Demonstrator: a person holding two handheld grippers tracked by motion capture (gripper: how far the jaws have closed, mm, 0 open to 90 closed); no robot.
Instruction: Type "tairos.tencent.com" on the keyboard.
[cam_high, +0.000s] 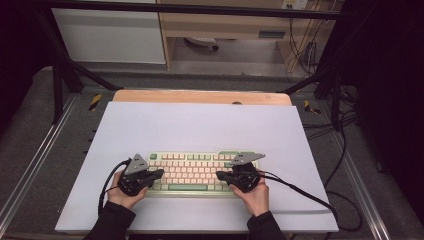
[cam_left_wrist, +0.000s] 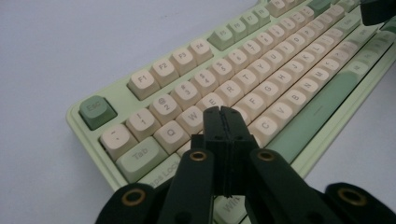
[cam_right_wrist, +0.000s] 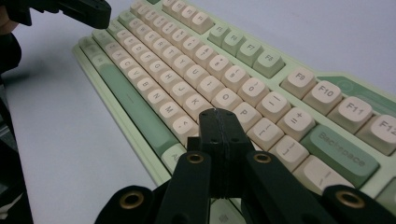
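A pale green keyboard (cam_high: 192, 172) with cream keys lies on a white sheet near the table's front. My left gripper (cam_high: 159, 173) hovers over its left end, jaws pressed together with nothing between them. In the left gripper view the shut tips (cam_left_wrist: 223, 111) sit just above the keyboard (cam_left_wrist: 261, 79) around the S and D keys. My right gripper (cam_high: 220, 175) is over the right end, also shut and empty. In the right gripper view its tips (cam_right_wrist: 217, 113) hang above the keyboard (cam_right_wrist: 196, 70) near the L and semicolon keys, and the left gripper (cam_right_wrist: 95, 11) shows at the top left.
The white sheet (cam_high: 200, 125) covers a wooden tabletop (cam_high: 200, 96). Black cables (cam_high: 305, 192) trail from both grippers over the sheet's edges. Black frame bars (cam_high: 60, 65) stand at the table's sides, with a shelf unit (cam_high: 225, 25) behind.
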